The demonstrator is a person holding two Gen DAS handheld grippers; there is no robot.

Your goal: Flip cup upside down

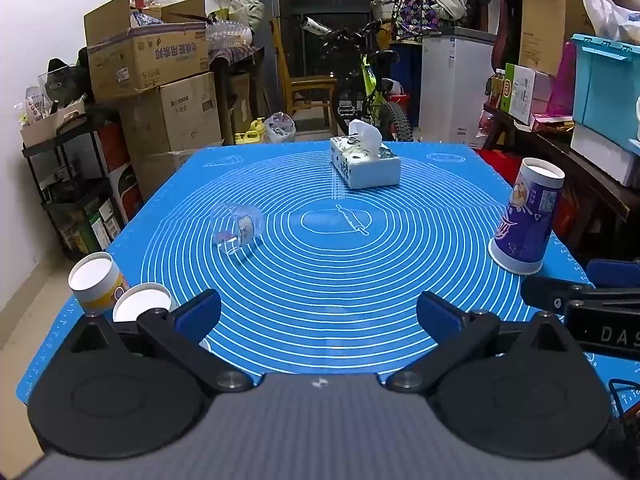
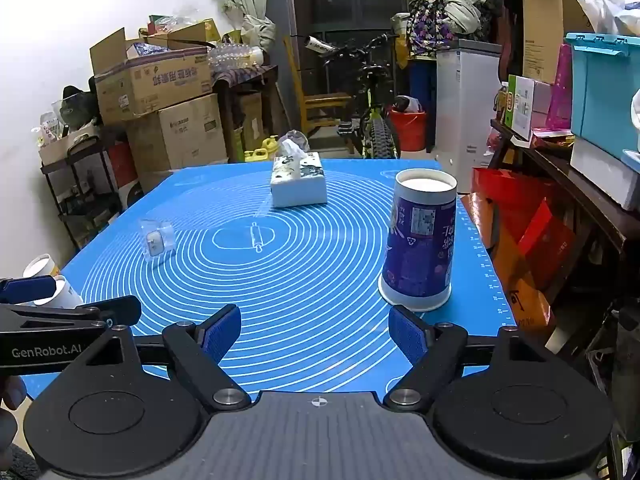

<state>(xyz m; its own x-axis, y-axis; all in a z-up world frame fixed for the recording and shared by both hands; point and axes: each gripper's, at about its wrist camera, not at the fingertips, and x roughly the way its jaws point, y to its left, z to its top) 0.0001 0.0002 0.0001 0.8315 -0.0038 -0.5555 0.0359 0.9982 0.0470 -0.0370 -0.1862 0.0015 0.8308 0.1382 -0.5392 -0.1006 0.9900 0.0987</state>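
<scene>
A purple paper cup [image 2: 418, 240] stands upside down, wide rim on the blue mat [image 2: 320, 288], at the right side; it also shows in the left wrist view [image 1: 524, 216]. My right gripper [image 2: 316, 332] is open and empty, just short of the cup and a little to its left. My left gripper [image 1: 318, 312] is open and empty over the mat's near edge. Two more paper cups, one yellow [image 1: 96, 282] and one white [image 1: 142, 302], stand upside down at the mat's near left corner, beside the left gripper's left finger.
A clear plastic cup [image 1: 238, 228] lies on its side left of the mat's centre. A tissue box [image 1: 364, 164] stands at the far middle. Cardboard boxes, shelves, a bicycle and a cluttered side table surround the table.
</scene>
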